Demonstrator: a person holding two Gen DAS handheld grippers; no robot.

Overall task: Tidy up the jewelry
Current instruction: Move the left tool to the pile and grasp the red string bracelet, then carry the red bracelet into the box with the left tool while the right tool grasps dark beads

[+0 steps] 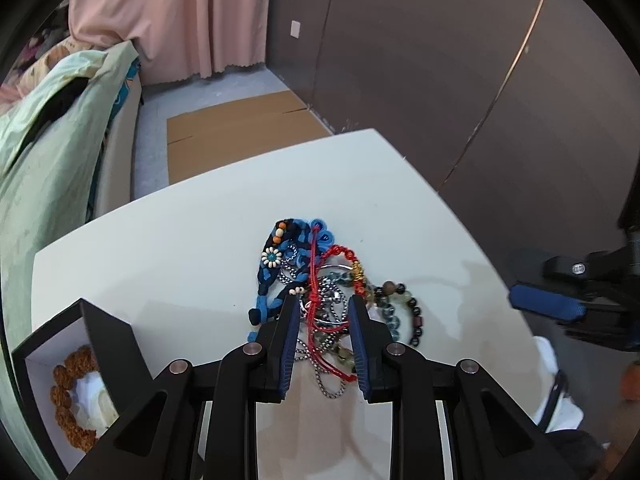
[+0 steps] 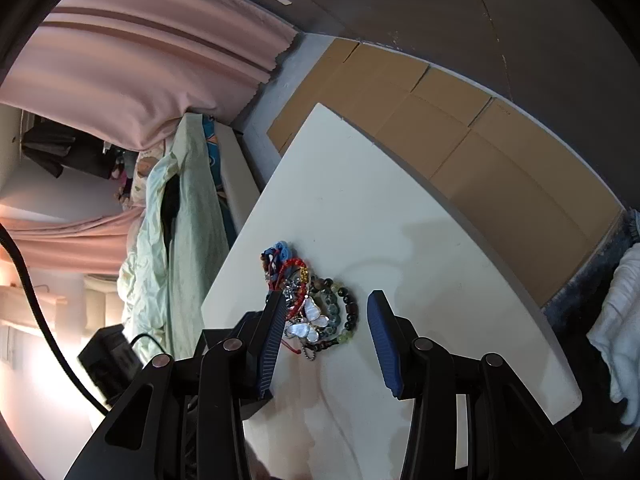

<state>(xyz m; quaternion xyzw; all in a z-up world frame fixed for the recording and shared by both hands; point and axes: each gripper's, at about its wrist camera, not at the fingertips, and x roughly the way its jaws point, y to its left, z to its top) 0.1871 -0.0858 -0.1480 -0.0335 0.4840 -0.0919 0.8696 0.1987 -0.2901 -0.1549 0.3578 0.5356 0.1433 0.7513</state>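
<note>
A tangled pile of jewelry (image 1: 320, 292) lies on the white table (image 1: 180, 248): a blue braided band, a red cord bracelet (image 1: 316, 300), silver chains and a dark bead bracelet (image 1: 404, 312). My left gripper (image 1: 325, 300) is open, its jaws straddling the red cord and chains in the pile. A black box (image 1: 60, 380) at the left holds a brown bead bracelet (image 1: 68, 400). In the right wrist view the pile (image 2: 312, 304), with a white butterfly pendant (image 2: 308, 320), lies between the jaws of my open right gripper (image 2: 326, 300), which hovers above it.
The right gripper's blue pad (image 1: 544, 308) shows at the table's right edge in the left wrist view. A bed with green bedding (image 1: 48, 152) stands left of the table. Flattened cardboard (image 1: 240, 128) lies on the floor beyond. A dark wall (image 1: 440, 60) runs behind.
</note>
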